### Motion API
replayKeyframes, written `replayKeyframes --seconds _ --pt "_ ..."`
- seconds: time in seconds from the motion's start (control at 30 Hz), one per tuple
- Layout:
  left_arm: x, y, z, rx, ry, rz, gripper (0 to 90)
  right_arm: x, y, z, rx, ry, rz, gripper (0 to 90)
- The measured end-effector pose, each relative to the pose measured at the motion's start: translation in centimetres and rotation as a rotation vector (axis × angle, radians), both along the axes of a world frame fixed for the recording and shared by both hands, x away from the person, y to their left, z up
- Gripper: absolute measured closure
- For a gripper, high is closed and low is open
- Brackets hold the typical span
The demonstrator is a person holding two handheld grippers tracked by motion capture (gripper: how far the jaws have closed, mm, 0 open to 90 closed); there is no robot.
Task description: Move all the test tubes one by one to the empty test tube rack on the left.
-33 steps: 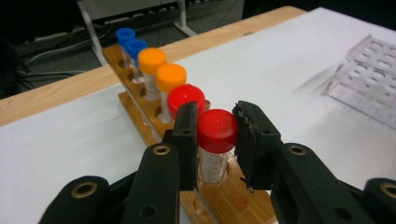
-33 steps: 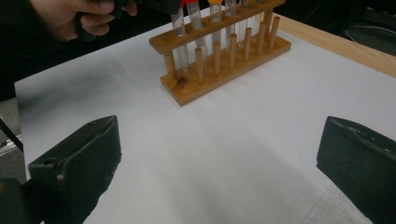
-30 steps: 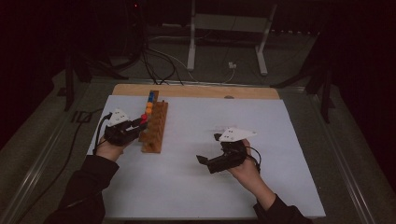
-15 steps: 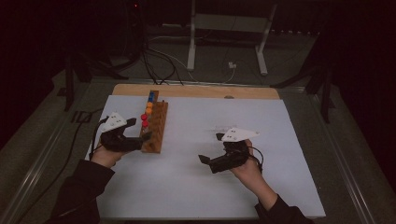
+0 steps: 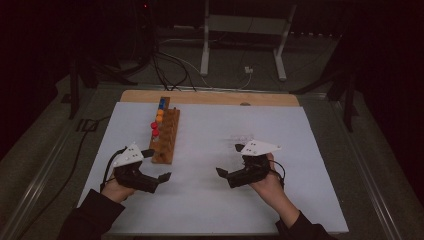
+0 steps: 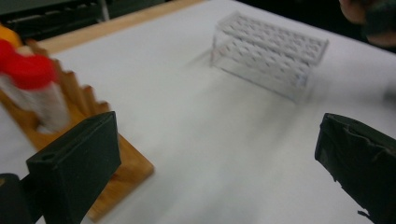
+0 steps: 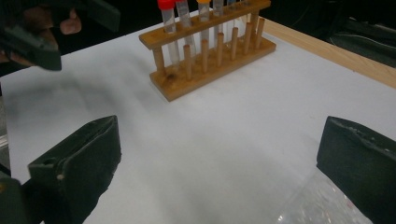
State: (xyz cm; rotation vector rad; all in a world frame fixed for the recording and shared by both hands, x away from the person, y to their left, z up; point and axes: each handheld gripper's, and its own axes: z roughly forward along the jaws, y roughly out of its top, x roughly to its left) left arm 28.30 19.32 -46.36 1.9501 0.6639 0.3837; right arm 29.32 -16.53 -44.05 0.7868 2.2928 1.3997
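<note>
A wooden tube rack stands left of centre on the white sheet, with red-, orange- and blue-capped tubes along its far half. My left gripper hovers just off the rack's near end; its jaws have just been opening and nothing is between them. In the left gripper view a red-capped tube stands in the wooden rack beside the open left gripper. My right gripper stands open and empty at centre right. The right gripper view looks past the open right gripper to the wooden rack.
A clear plastic rack stands empty near the right hand, faint as the clear rack in the high view. Bare wood of the table runs behind the sheet. Cables and a stand lie on the floor beyond.
The left gripper has let go at the red-capped tubes, opened wide and drawn back toward the person, to the rack's near end. The right hand has kept still.
</note>
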Motion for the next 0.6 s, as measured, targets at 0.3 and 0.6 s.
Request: replayKeyframes --seconds 0.3,0.6 --pt "-1.2 0.4 -2.5 0.005 0.011 -0.018 1.1 -0.6 -1.7 -0.1 0.02 -0.013 -0.016 0.0" --pt "-2.2 0.8 -4.3 0.013 0.013 0.035 1.1 -0.6 -1.8 -0.1 0.029 -0.033 -0.014 0.0"
